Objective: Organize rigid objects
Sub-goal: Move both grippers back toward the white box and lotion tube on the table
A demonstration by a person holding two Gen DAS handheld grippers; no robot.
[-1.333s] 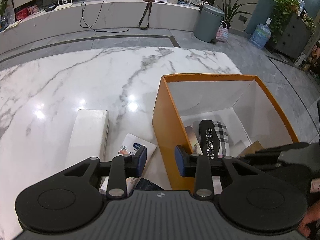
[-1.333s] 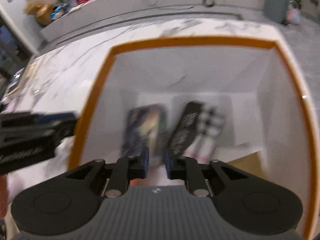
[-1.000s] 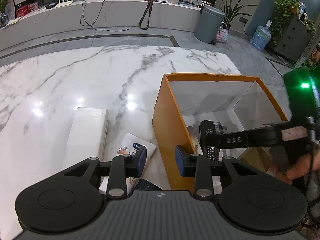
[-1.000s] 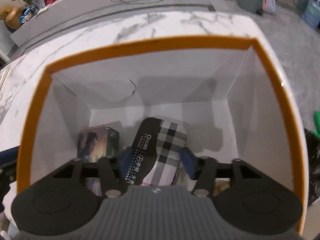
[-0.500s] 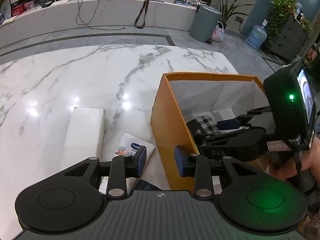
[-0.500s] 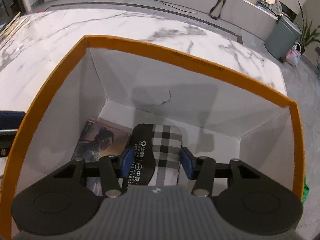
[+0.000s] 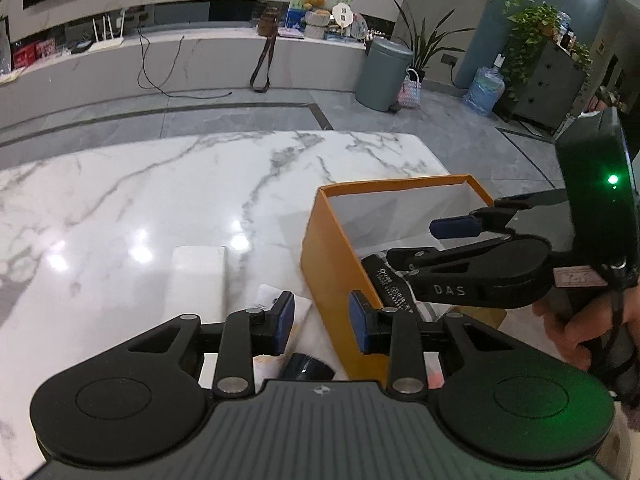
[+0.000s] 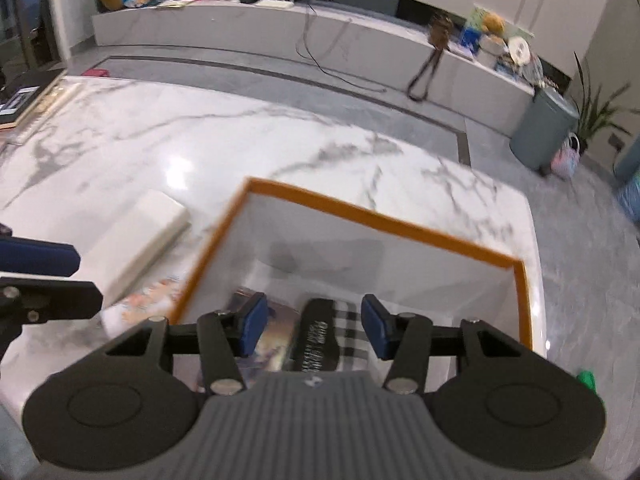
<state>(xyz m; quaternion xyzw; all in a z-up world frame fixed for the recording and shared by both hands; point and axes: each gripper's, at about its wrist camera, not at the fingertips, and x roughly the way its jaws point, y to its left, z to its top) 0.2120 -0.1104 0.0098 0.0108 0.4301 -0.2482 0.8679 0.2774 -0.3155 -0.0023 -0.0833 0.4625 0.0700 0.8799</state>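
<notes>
An orange box (image 7: 332, 264) with white inside walls stands on the marble table; it also shows in the right wrist view (image 8: 360, 212). Inside lie a black and plaid case (image 8: 332, 340) and a picture card (image 8: 272, 340). My right gripper (image 8: 314, 330) is open and empty, held above the box over the plaid case; it shows in the left wrist view (image 7: 436, 242) too. My left gripper (image 7: 322, 320) is open and empty, astride the box's left wall. A white flat box (image 7: 196, 280), a printed packet (image 7: 276, 304) and a dark object (image 7: 306, 366) lie left of the orange box.
The white flat box (image 8: 136, 236) and the printed packet (image 8: 144, 304) also show in the right wrist view. A grey bin (image 7: 382, 74) and plants stand on the floor beyond the table's far edge. A long marble counter (image 7: 160, 64) runs along the back.
My right gripper has lifted up out of the orange box, open, leaving the plaid case inside. My left gripper has stayed by the box's left wall.
</notes>
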